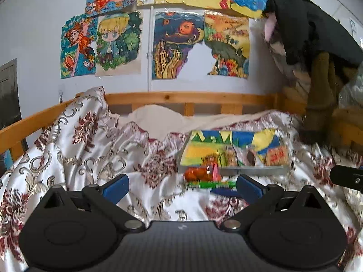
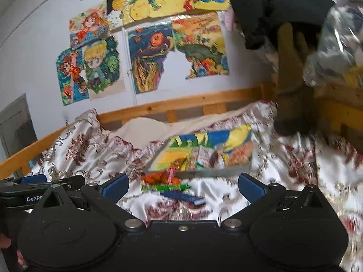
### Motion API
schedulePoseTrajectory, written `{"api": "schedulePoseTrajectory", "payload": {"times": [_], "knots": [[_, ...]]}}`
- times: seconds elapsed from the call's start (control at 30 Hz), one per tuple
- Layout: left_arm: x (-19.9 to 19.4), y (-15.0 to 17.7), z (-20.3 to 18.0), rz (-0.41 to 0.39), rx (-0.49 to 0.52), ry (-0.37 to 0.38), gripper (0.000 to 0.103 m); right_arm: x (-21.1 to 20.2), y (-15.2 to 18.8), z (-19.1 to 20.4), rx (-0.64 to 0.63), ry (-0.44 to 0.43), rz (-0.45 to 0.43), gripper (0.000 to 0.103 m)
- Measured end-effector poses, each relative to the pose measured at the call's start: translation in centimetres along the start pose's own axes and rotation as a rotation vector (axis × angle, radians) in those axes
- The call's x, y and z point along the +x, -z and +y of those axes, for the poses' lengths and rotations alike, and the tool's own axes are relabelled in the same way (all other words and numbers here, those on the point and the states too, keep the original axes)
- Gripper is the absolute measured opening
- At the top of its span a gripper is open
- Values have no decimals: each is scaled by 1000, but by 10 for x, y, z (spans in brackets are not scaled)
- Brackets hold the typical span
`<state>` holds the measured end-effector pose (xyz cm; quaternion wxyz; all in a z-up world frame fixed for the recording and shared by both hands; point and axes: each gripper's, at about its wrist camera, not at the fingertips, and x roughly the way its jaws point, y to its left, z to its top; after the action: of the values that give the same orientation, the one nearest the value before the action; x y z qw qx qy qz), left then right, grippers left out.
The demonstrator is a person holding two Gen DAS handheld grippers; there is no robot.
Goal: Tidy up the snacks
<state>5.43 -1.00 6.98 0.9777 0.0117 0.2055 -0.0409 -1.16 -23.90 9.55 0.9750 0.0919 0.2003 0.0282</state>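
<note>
Patterned bedspread (image 1: 90, 158), snack packets (image 1: 204, 173) (blurred), both fingers spread, blue packet (image 2: 183, 197) clearer rightward.

Ahead of the jaws, the snacks (image 1: 204, 174) smear into orange, green and blue streaks; their labels cannot be read. The packets in the tray (image 1: 254, 170) blur together, so no count is possible. In the right wrist view the bedspread (image 2: 295, 170) right of the jaws is streaked with motion. The left gripper (image 2: 45, 181) is cut off by that view's left edge.
</note>
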Motion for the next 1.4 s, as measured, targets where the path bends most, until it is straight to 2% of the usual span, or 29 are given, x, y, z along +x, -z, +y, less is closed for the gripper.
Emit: {"api": "schedulePoseTrajectory", "payload": {"times": [0.33, 0.6, 0.83, 1.0, 1.1, 1.2, 1.27, 1.4], "knots": [[-16, 29, 9, 69, 8, 24, 103, -20, 28, 18, -10, 57, 57, 102], [-31, 27, 11, 110, 23, 27, 103, -38, 25, 31, -28, 81, 85, 102], [-41, 4, 18, 150, -28, 3, 103, -52, -4, 45, -36, 62, 119, 102], [-45, -14, 17, 124, -8, -12, 103, -50, -35, 48, -35, 102, 182, 102], [-38, -25, 15, 146, -7, -5, 103, -43, -54, 52, -49, 123, 222, 102], [-25, -33, 10, 164, 46, 21, 103, -31, -72, 58, -81, 152, 263, 102], [-10, -38, 5, 190, 102, 22, 103, -22, -81, 61, -122, 146, 284, 102], [21, -45, -4, 216, 152, 55, 103, 6, -105, 64, -215, 150, 349, 102]]}}
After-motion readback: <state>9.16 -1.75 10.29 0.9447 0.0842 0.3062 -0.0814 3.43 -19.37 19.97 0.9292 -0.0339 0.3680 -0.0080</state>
